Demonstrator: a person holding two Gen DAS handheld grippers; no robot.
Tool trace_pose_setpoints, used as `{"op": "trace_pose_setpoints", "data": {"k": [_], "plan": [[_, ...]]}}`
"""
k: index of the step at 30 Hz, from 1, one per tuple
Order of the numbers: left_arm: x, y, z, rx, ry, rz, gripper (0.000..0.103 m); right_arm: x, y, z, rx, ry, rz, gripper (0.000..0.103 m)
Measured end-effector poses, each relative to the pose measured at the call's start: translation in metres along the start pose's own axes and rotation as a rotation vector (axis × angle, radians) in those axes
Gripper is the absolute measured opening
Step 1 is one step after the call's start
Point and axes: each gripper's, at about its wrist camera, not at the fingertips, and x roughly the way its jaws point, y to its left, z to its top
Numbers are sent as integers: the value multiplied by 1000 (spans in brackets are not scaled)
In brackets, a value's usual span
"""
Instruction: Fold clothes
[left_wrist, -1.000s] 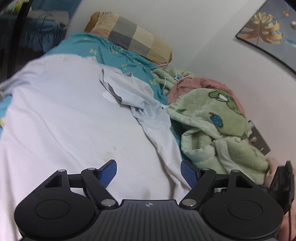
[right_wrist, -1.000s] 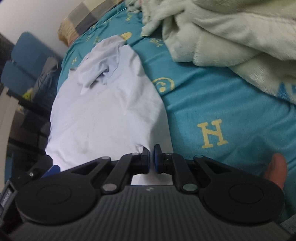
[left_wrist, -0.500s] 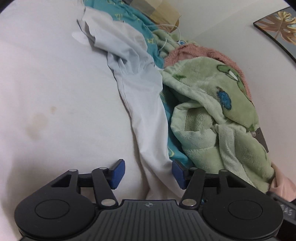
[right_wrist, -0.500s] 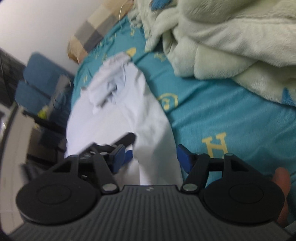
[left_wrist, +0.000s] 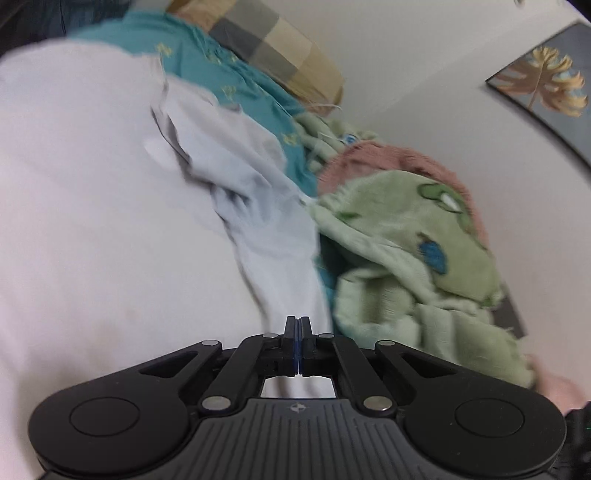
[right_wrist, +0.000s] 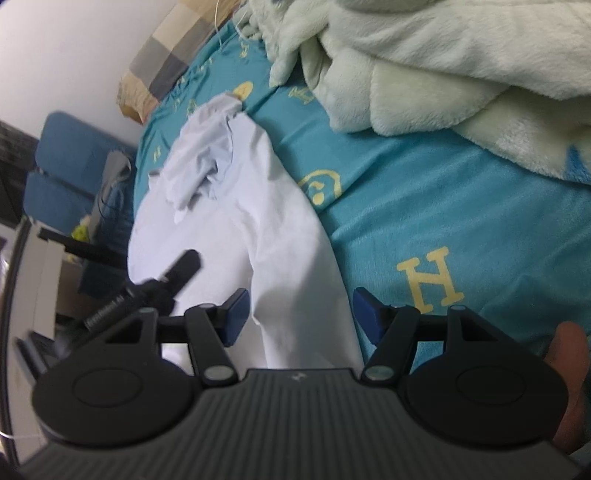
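Note:
A white shirt (left_wrist: 110, 229) lies spread on the teal bed sheet, its collar end bunched at the far side (left_wrist: 236, 155). My left gripper (left_wrist: 298, 325) is shut, its pads pinched on the shirt's near right edge. In the right wrist view the same shirt (right_wrist: 258, 221) runs away from me, and my right gripper (right_wrist: 299, 314) is open, its blue pads (right_wrist: 234, 314) either side of the shirt's near edge, holding nothing. The left gripper's body (right_wrist: 162, 284) shows at the left of that view.
A green fleece blanket (left_wrist: 413, 258) with a pink one (left_wrist: 388, 162) is heaped to the right by the wall. The pale blanket (right_wrist: 443, 66) lies close on the teal sheet (right_wrist: 443, 206). A checked pillow (left_wrist: 266, 48) lies at the bed's head. Blue chairs (right_wrist: 70, 147) stand beside the bed.
The left gripper has shut on the shirt's edge after being open. The right gripper let go and opened, and stays open over the shirt's edge.

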Motion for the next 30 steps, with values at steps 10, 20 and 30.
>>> {"op": "trace_pose_setpoints", "data": {"k": [10, 20, 30], "plan": [[35, 6, -21, -92, 132, -73, 49, -7, -4, 3, 31, -48, -26, 65], [19, -10, -19, 43, 81, -34, 3, -3, -1, 2, 7, -43, -47, 65], [-2, -3, -40, 134, 130, 159, 22, 11, 3, 4, -16, -20, -83, 65]]}}
